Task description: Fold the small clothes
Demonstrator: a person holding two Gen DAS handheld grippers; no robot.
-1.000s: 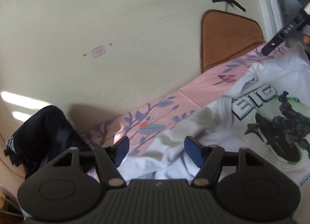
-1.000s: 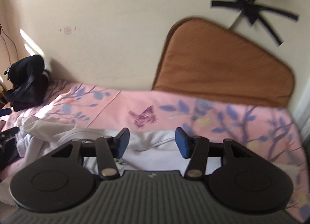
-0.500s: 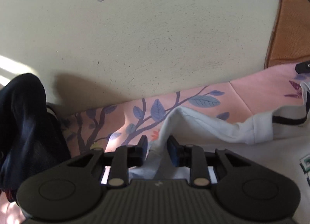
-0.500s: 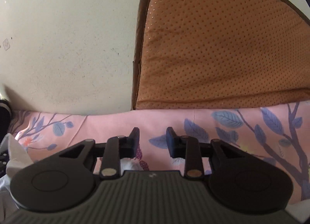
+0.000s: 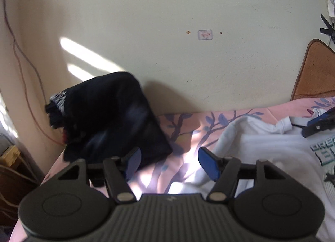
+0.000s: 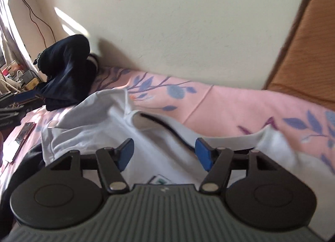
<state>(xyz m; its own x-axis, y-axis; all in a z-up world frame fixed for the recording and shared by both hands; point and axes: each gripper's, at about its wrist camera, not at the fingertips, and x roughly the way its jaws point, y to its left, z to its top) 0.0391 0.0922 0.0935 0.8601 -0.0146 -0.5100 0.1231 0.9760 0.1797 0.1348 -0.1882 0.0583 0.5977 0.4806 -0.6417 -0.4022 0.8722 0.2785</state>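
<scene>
A white printed T-shirt (image 5: 272, 149) lies spread on the pink floral bedsheet (image 5: 184, 122), its neck opening toward the wall; it also shows in the right wrist view (image 6: 100, 124). My left gripper (image 5: 168, 163) is open and empty, above the sheet just left of the shirt's sleeve. My right gripper (image 6: 164, 154) is open and empty, above the shirt's chest just below the collar (image 6: 159, 123). The right gripper's blue fingers (image 5: 318, 119) show at the right edge of the left wrist view.
A pile of dark clothes (image 5: 108, 120) lies against the wall at the sheet's left end, also in the right wrist view (image 6: 67, 72). A brown cushion (image 6: 309, 53) leans on the wall at right. A phone (image 6: 25, 133) lies at the left.
Both grippers were closing on the shirt's top edge half a second ago. Now both are open, have let it go and have pulled back; the shirt lies flatter.
</scene>
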